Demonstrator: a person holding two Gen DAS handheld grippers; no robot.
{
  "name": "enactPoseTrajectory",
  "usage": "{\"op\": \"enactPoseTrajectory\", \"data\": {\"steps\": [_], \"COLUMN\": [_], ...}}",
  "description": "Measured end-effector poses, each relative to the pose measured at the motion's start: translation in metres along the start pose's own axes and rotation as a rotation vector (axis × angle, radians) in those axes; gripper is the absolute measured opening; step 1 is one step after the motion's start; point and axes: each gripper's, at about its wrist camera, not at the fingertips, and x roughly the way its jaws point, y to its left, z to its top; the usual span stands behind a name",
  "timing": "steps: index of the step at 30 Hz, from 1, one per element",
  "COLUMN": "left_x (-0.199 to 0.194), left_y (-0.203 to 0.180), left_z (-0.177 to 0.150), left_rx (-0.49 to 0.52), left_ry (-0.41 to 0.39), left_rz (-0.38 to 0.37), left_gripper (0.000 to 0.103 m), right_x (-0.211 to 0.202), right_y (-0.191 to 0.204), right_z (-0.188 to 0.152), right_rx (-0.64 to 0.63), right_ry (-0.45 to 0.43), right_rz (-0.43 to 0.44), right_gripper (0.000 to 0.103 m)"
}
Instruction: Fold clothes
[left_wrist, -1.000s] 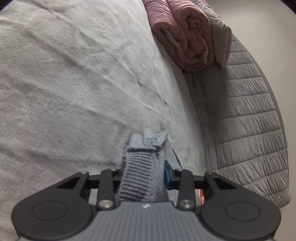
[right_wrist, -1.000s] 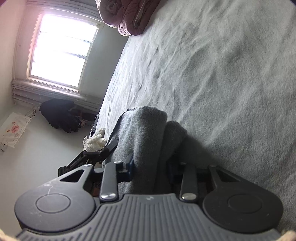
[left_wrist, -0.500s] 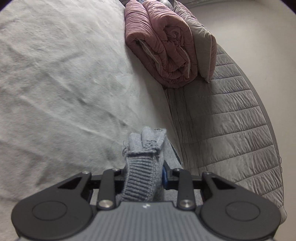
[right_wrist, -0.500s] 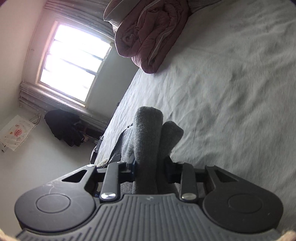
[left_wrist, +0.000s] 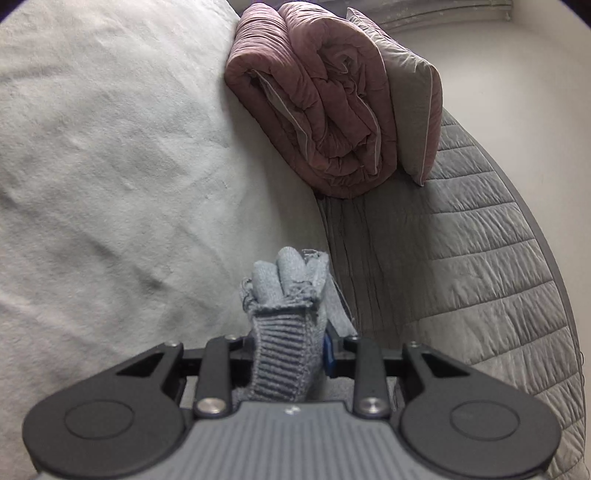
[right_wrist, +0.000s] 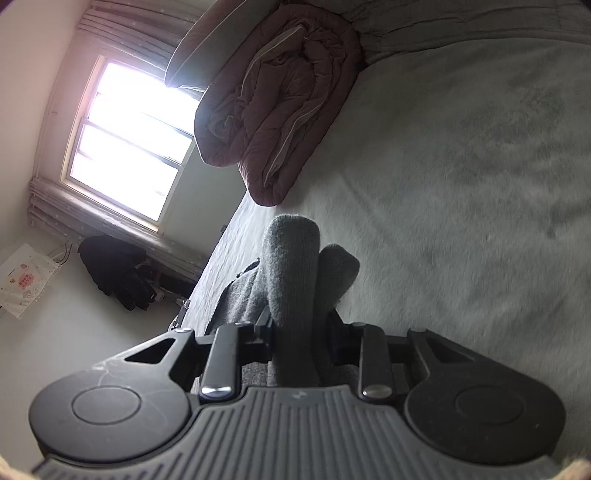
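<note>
Grey knit garment (left_wrist: 284, 332) is pinched in bunches by both the left gripper (left_wrist: 288, 354) and the right gripper (right_wrist: 299, 332) over the bed (left_wrist: 110, 166), so a thick fold could be dragged loose.

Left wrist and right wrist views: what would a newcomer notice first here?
First, the grey knitted garment, bunched in the jaws of the left gripper and of the right gripper, low and central in each view. Next, the rolled pink quilt at the far end of the pale bed sheet, against the quilted grey headboard. In the right wrist view, a bright window glares at upper left.
</note>
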Motion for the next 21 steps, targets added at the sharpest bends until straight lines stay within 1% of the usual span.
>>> {"op": "enactPoseTrajectory", "data": {"steps": [5, 9, 11, 12, 13, 14, 16, 18, 20, 21], "left_x": [0.032, 0.055, 0.061, 0.062, 0.062, 0.06, 0.052, 0.042, 0.034, 0.034], "left_y": [0.002, 0.011, 0.016, 0.017, 0.018, 0.017, 0.012, 0.005, -0.007, -0.014], "left_z": [0.005, 0.006, 0.004, 0.004, 0.004, 0.005, 0.008, 0.012, 0.015, 0.015], "left_rx": [0.006, 0.056, 0.093, 0.116, 0.138, 0.16, 0.208, 0.263, 0.339, 0.389], "left_ry": [-0.038, -0.047, -0.057, -0.06, -0.062, -0.062, -0.079, -0.133, -0.207, -0.24], "left_rz": [0.019, 0.092, 0.114, 0.118, 0.122, 0.123, 0.135, 0.149, 0.178, 0.193], "left_gripper": [0.029, 0.031, 0.035, 0.04, 0.042, 0.042, 0.044, 0.044, 0.044, 0.044], "right_x": [0.019, 0.037, 0.042, 0.043, 0.043, 0.042, 0.038, 0.031, 0.025, 0.023], "right_y": [-0.014, -0.035, -0.044, -0.047, -0.048, -0.047, -0.039, -0.025, -0.011, -0.003], "right_z": [0.029, 0.033, 0.029, 0.026, 0.024, 0.022, 0.019, 0.016, 0.014, 0.013], "right_rx": [-0.03, -0.037, -0.059, -0.073, -0.092, -0.112, -0.166, -0.249, -0.326, -0.377], "right_ry": [-0.006, -0.008, -0.032, -0.048, -0.064, -0.076, -0.096, -0.148, -0.208, -0.261], "right_rz": [-0.019, -0.068, -0.093, -0.103, -0.108, -0.105, -0.13, -0.169, -0.198, -0.219], "right_gripper": [0.03, 0.03, 0.034, 0.038, 0.043, 0.046, 0.054, 0.054, 0.054, 0.054]}}
